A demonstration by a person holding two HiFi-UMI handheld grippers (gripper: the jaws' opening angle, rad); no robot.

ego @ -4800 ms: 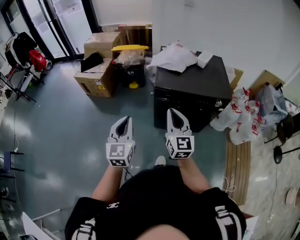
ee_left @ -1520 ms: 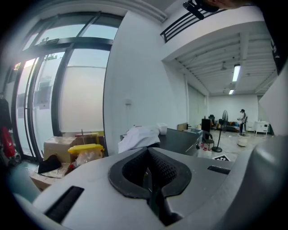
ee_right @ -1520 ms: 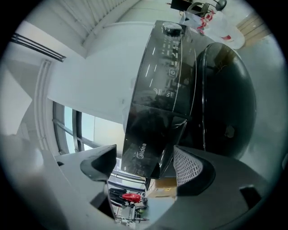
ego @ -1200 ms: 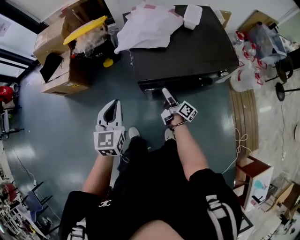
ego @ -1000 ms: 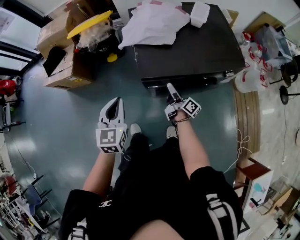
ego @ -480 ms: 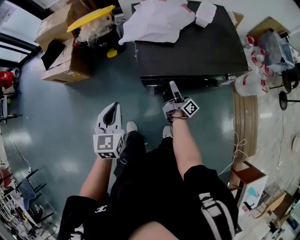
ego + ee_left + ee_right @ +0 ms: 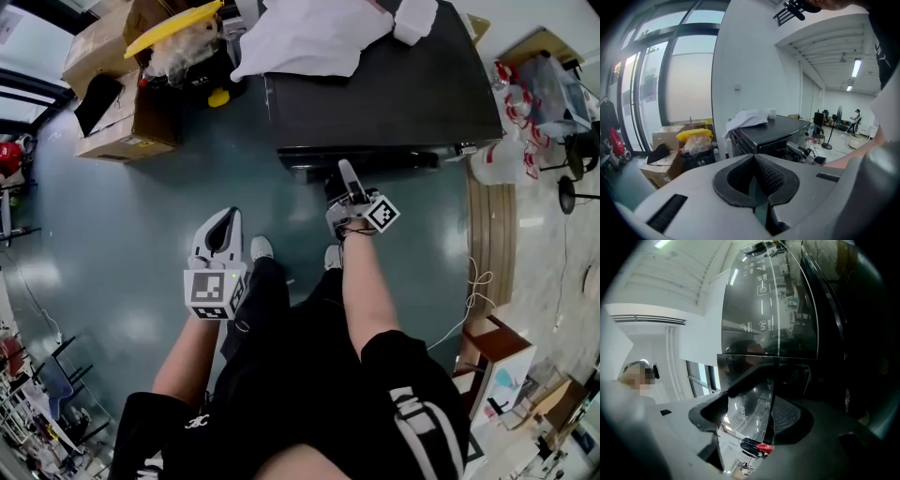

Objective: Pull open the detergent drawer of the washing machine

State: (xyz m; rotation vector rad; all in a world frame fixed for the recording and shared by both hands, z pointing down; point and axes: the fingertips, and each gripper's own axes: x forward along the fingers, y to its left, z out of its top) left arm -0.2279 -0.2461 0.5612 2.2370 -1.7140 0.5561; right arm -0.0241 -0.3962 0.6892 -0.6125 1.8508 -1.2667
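The black washing machine (image 7: pixel 394 103) stands ahead of me, seen from above in the head view. My right gripper (image 7: pixel 346 171) reaches up to the top of its front. In the right gripper view the glossy black drawer front (image 7: pixel 750 404) lies between the jaws of that gripper (image 7: pixel 761 385). The jaws are closing, and I see no firm press of the pads on it. The control panel (image 7: pixel 764 301) rises above it. My left gripper (image 7: pixel 225 220) hangs over the floor to the left, away from the machine, shut on nothing (image 7: pixel 754 161).
A white cloth (image 7: pixel 309 37) and a white roll (image 7: pixel 414 19) lie on the machine's top. Cardboard boxes (image 7: pixel 103 112) and a yellow-lidded bin (image 7: pixel 173 33) stand to its left, plastic bags (image 7: pixel 525 94) to its right. A wooden board (image 7: pixel 489 244) and a cable (image 7: pixel 469 300) lie on the floor.
I have stepped up to the machine since the oldest frame. Over the last second the right gripper has stayed at the machine's front, and the left gripper has sunk a little.
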